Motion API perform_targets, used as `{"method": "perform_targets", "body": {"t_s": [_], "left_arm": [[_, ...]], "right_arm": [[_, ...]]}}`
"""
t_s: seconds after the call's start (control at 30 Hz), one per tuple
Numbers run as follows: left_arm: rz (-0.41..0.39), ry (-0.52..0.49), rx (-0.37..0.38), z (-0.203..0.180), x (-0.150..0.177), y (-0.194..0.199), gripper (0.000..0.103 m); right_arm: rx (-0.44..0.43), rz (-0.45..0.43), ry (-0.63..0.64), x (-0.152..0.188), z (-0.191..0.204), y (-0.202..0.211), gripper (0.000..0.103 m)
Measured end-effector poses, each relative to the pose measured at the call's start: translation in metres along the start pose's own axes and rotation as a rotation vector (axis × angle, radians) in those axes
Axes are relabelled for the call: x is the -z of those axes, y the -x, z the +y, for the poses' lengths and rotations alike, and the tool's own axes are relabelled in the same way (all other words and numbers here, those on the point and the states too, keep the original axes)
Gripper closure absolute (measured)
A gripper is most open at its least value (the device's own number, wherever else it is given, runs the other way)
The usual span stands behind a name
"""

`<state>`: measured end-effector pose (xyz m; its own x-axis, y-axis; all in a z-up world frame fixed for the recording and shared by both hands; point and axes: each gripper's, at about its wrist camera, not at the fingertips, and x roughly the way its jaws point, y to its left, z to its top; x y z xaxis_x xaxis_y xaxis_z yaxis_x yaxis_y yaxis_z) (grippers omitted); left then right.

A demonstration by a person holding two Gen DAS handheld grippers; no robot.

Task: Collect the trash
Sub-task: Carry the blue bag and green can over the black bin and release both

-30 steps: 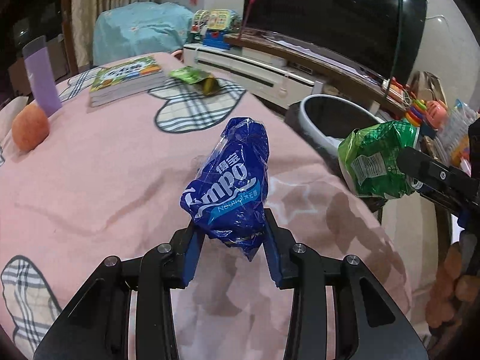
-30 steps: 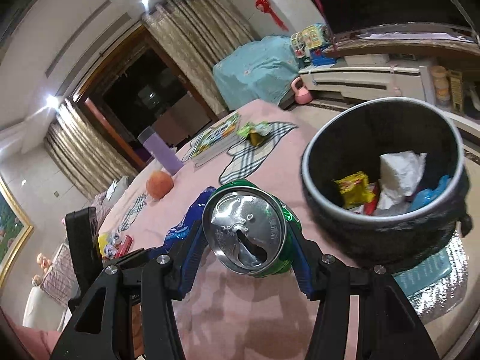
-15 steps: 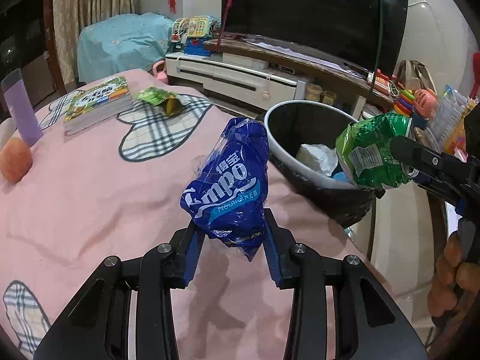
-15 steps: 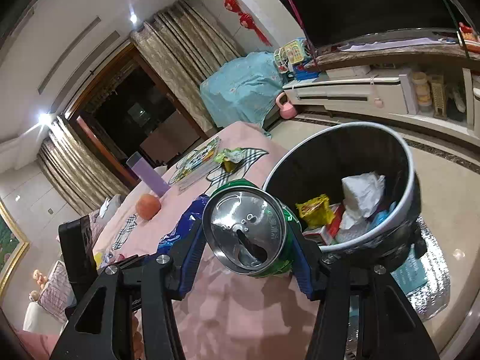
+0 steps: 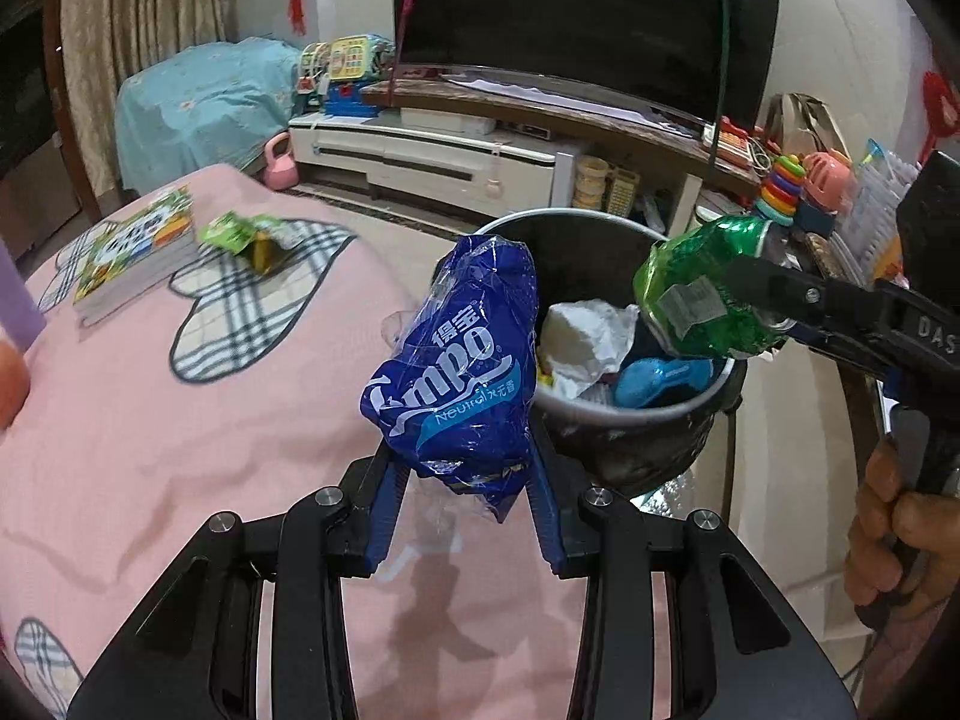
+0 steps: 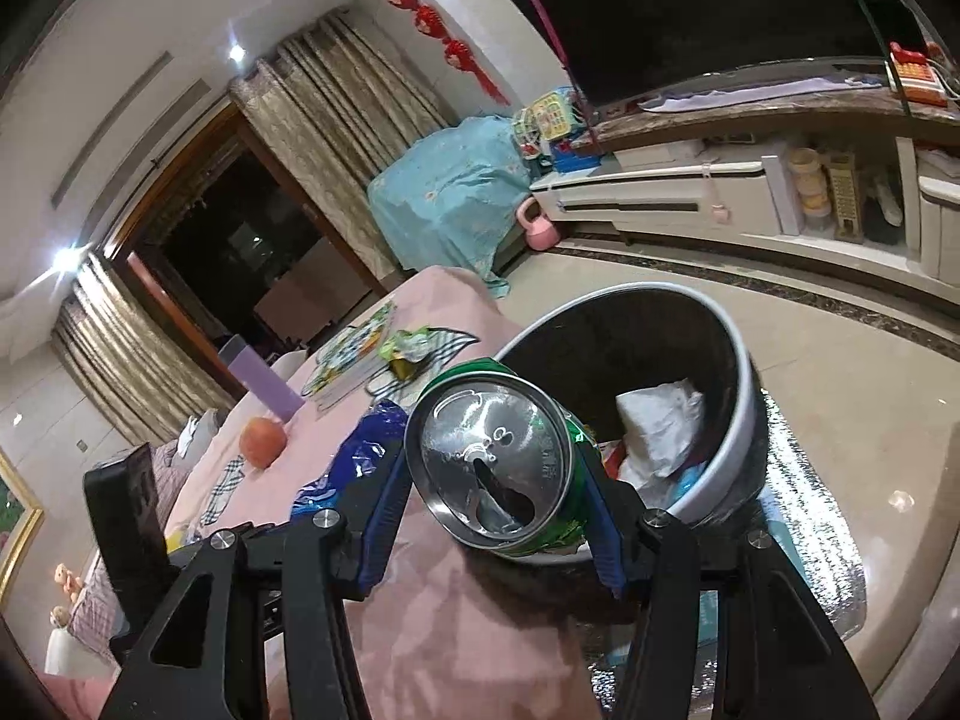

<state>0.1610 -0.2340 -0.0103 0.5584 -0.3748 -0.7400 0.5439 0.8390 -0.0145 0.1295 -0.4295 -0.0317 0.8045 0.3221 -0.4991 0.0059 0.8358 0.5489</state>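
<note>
Carrying both loads over the trash bin [image 5: 636,420] comes first: the left gripper [image 5: 462,468] clamps the blue wrapper [image 5: 456,372] at the bin's nine o'clock rim, the right gripper [image 6: 498,516] pinches the green can [image 6: 498,468]; release once each is clear inside.

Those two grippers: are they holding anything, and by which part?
Yes. The left gripper pinches a crumpled blue tissue wrapper by its lower end. The right gripper clamps a crushed green can across its sides.

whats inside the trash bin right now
Inside the trash bin: crumpled white paper, a blue plastic piece, and something yellow, mostly covered. The bottom is hidden beneath them.
</note>
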Motion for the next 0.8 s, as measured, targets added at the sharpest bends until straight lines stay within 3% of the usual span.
{"method": "perform_targets", "body": {"t_s": [0.8], "left_arm": [[0.069, -0.064, 0.043, -0.029, -0.044, -0.046, 0.066]], "right_arm": [[0.064, 0.042, 0.017, -0.027, -0.02, -0.018, 0.049]]}}
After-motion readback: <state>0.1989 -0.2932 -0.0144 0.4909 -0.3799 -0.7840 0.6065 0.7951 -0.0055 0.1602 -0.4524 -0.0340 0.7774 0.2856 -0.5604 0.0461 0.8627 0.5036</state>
